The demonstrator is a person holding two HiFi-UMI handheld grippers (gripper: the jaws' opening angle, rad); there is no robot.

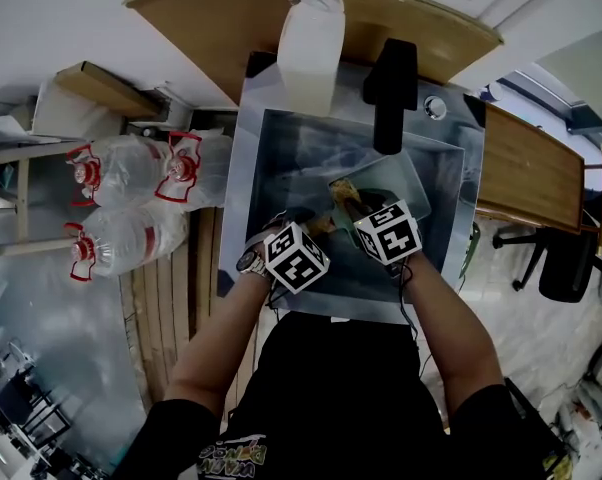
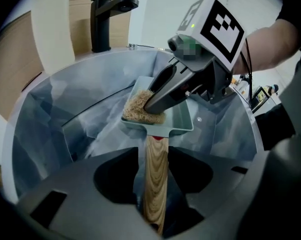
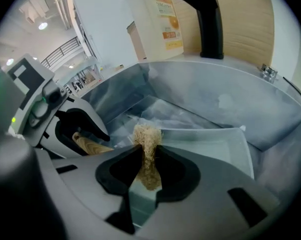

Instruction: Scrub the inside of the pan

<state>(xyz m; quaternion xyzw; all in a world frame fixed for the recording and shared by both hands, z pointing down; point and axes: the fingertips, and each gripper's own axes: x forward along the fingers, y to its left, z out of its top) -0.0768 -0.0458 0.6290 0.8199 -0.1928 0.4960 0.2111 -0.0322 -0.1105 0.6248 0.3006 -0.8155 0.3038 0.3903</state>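
A pale green rectangular pan (image 2: pixel 178 118) (image 3: pixel 215 146) (image 1: pixel 381 183) hangs over the steel sink (image 1: pixel 281 143). Its wooden handle (image 2: pixel 155 179) runs back between the jaws of my left gripper (image 2: pixel 154 184) (image 1: pixel 293 230), which is shut on it. My right gripper (image 3: pixel 146 166) (image 1: pixel 353 206) is shut on a tan fibrous scrub pad (image 3: pixel 146 141) (image 2: pixel 140 109). That pad rests on the pan's inner floor at its left side. In the right gripper view the wooden handle (image 3: pixel 93 146) shows inside the left gripper's jaws.
A black faucet (image 1: pixel 391 93) (image 2: pixel 108 14) (image 3: pixel 208 21) stands behind the sink. A white carton (image 1: pixel 311 43) (image 3: pixel 158 16) sits on the wooden counter (image 1: pixel 211 28). Several water bottles (image 1: pixel 131 173) lie at the left, and a wooden table (image 1: pixel 526 168) is at the right.
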